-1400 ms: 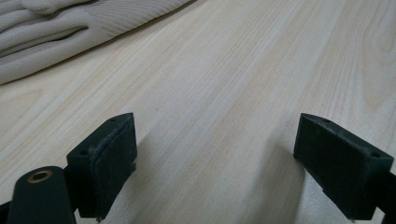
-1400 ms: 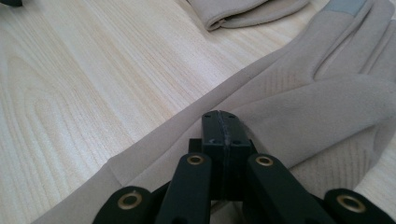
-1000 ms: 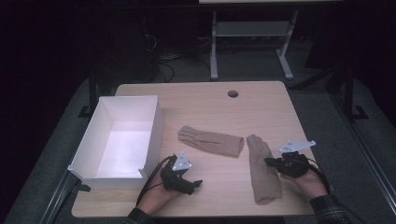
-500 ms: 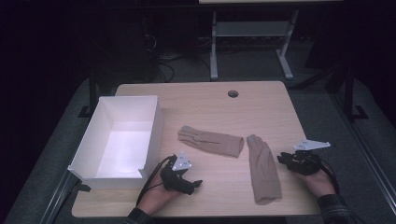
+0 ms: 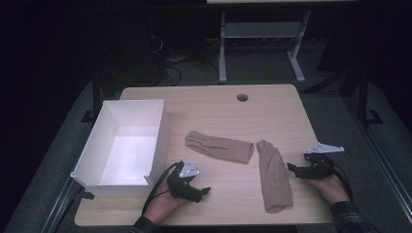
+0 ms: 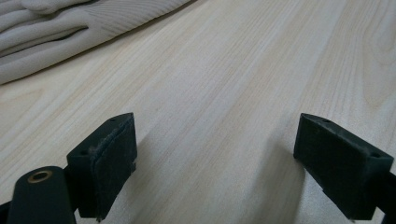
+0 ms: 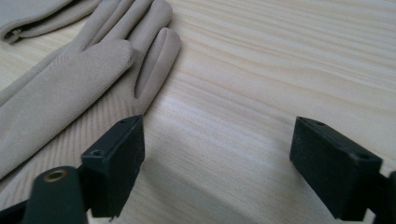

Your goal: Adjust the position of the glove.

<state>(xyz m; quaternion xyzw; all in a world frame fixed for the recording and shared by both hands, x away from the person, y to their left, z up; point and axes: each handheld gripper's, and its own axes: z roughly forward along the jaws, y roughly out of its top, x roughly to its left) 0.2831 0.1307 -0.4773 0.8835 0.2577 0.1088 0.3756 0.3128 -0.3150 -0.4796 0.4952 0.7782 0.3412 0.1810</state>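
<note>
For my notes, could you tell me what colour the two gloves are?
Both gloves are plain beige, clearest in the right gripper view.

1. The right gripper [image 5: 297,170] has let go of the near beige glove [image 5: 274,175]; its jaws have just been opening, nothing between them.
2. It has drawn away rightward, off the glove.

Picture edges crop both gloves [image 6: 56,32] in gripper views.
</note>
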